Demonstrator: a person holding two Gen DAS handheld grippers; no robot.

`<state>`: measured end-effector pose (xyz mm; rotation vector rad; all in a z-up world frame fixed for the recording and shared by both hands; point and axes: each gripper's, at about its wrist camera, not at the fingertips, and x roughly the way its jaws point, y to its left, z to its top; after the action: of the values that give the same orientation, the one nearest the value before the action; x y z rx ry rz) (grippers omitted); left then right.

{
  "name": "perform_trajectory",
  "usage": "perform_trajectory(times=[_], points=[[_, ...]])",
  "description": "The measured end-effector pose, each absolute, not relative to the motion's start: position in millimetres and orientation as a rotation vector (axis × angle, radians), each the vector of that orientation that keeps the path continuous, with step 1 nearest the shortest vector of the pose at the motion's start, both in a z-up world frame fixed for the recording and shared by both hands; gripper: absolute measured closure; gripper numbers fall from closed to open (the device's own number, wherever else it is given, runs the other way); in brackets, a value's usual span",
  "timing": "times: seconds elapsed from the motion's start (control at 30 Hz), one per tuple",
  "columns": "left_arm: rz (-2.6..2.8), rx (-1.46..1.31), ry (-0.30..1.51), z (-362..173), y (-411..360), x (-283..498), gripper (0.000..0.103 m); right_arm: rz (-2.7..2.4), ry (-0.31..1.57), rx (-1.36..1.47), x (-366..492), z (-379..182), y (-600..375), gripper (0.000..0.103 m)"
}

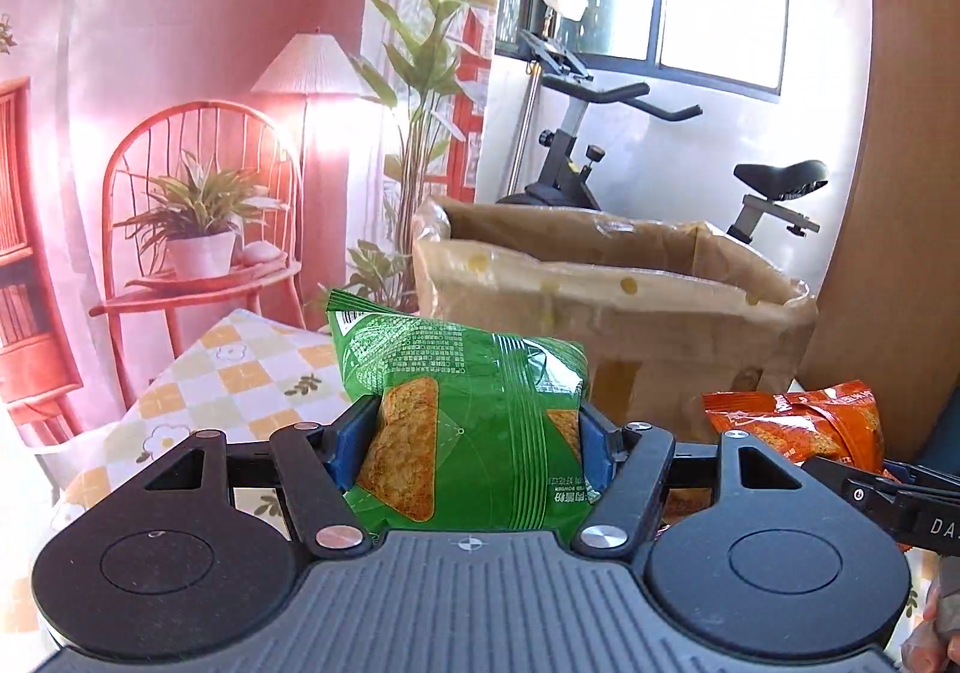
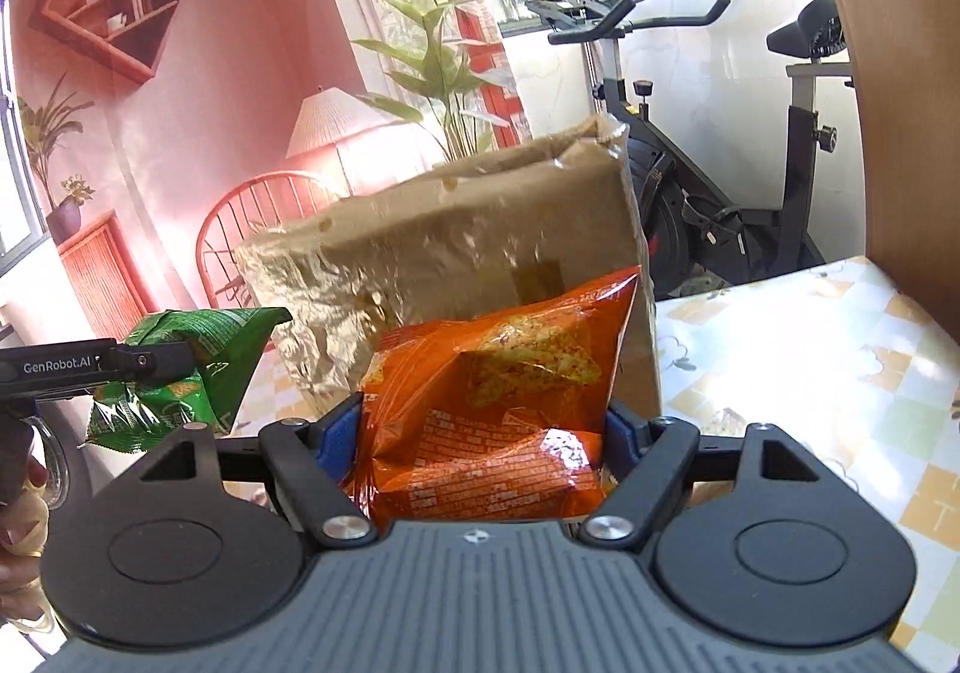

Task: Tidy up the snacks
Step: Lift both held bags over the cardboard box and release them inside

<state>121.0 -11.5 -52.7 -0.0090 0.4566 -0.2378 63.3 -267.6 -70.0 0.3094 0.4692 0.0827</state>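
Clearly both hands are carrying snack bags toward the box, so the step in hand is the drop.

From the left wrist view, the left gripper (image 1: 474, 433) has its blue fingers (image 1: 351, 442) pressed on either side of a green snack bag (image 1: 456, 403), spread about as wide as the puffy bag. The bag is held off the counter (image 1: 240, 373), which wears a checked floral cloth. Just beyond it stands the cardboard box (image 1: 600, 301), lined with shiny brown film and open at the top. Only its far inner wall shows; its floor is hidden, so I cannot tell what, if anything, lies inside. At the right edge the orange snack bag (image 1: 792, 421) shows in the other tool.

From the right wrist view, the right gripper (image 2: 486, 433) pinches the orange snack bag (image 2: 498, 403) between its fingers (image 2: 336, 439), again spread wide around the bag. The box (image 2: 450, 235) rises directly behind it, its near wall towering over the bag and its opening out of sight. To the left, the left gripper holds the green snack bag (image 2: 180, 373) beside the box.

To do this well, I would judge each bag needs to clear the rim before moving over the opening, since the film lining looks loose enough to snag. Letting go one bag at a time, low inside the box, should keep them from bouncing out or colliding.
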Motion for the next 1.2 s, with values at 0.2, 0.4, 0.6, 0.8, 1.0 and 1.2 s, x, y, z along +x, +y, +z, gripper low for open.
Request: perform_trajectory(times=[0.2, 0.4, 0.6, 0.8, 1.0, 1.2], points=[[-0.264, 0.007, 0.342, -6, -25, 137, 0.033, 0.106, 0.362, 0.296, 84, -19, -273, 0.025], [-0.292, 0.050, 0.305, 25, -53, 178, 0.033, 0.101, 0.289, 0.241, 123, 26, -281, 0.025], [-0.274, 0.140, 0.325, 26, -90, 242, 0.033, 0.040, 0.307, 0.123, 192, 41, -288, 0.025], [-0.261, 0.217, 0.421, 4, -115, 292, 0.033, -0.028, 0.448, 0.052, 253, 16, -289, 0.025], [-0.258, 0.197, 0.490, -10, -116, 311, 0.023, -0.030, 0.512, 0.070, 271, 0, -287, 0.022], [-0.270, 0.185, 0.479, -9, -103, 303, 0.020, -0.001, 0.534, 0.091, 269, -1, -287, 0.013]])
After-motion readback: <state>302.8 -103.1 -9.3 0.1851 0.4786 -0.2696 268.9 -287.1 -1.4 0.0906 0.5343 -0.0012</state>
